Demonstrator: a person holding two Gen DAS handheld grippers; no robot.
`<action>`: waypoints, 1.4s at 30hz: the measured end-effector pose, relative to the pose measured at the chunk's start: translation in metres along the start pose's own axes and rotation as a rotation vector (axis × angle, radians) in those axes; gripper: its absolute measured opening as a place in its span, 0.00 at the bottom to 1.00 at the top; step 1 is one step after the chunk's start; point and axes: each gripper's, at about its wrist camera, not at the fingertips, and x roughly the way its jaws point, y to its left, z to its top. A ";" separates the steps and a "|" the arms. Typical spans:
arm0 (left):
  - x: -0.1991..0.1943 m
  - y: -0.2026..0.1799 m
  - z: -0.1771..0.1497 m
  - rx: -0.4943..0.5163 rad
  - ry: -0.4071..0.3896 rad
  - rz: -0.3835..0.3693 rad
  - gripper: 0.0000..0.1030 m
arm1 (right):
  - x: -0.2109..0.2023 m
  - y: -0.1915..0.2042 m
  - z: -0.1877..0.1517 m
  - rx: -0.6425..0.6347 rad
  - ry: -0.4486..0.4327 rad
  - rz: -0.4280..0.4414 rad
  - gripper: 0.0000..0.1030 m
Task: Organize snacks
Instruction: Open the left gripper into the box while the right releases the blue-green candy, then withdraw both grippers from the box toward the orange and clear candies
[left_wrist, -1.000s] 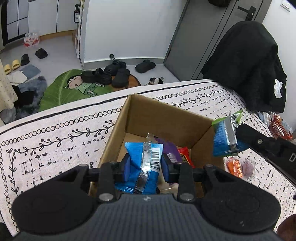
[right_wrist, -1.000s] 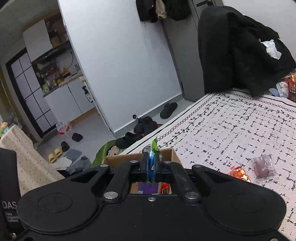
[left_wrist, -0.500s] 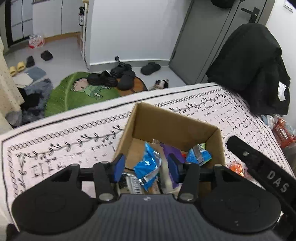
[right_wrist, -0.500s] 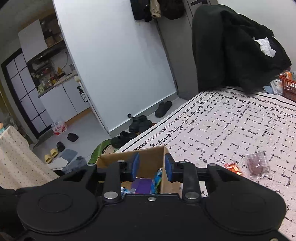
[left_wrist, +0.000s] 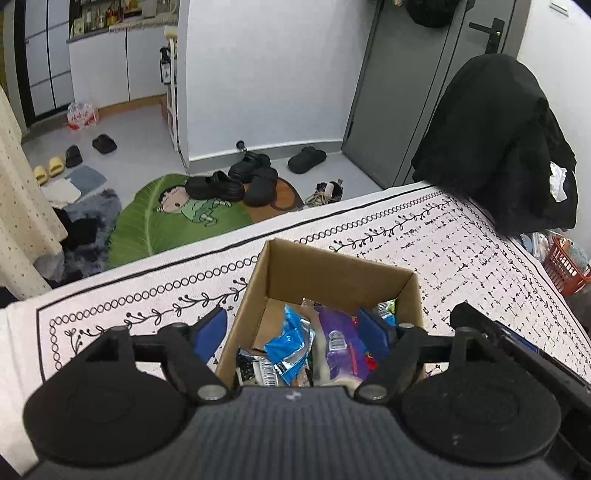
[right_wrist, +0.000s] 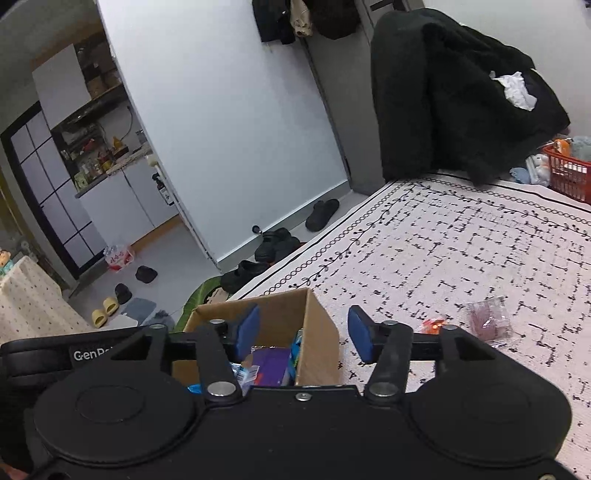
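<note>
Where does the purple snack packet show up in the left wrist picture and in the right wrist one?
Left wrist: purple snack packet lies in the cardboard box, lower centre, right of a blue packet.
Right wrist: purple snack packet peeks over the box's near edge, lower centre-left.
Shared landmark: the black coat.

Box (left_wrist: 334, 275) near wall: hidden behind the gripper body.
Orange snack (right_wrist: 432, 326): partly covered by a gripper finger.
Red basket (right_wrist: 569, 177): cut by the edge.
</note>
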 end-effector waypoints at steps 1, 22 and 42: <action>-0.002 -0.003 0.000 0.006 -0.006 0.004 0.78 | -0.002 -0.002 0.001 0.005 0.001 0.000 0.56; -0.030 -0.069 -0.008 0.088 -0.097 0.032 0.94 | -0.044 -0.075 0.011 0.152 -0.065 -0.029 0.91; -0.025 -0.117 -0.017 0.118 -0.098 -0.018 1.00 | -0.044 -0.142 -0.003 0.303 -0.008 -0.149 0.94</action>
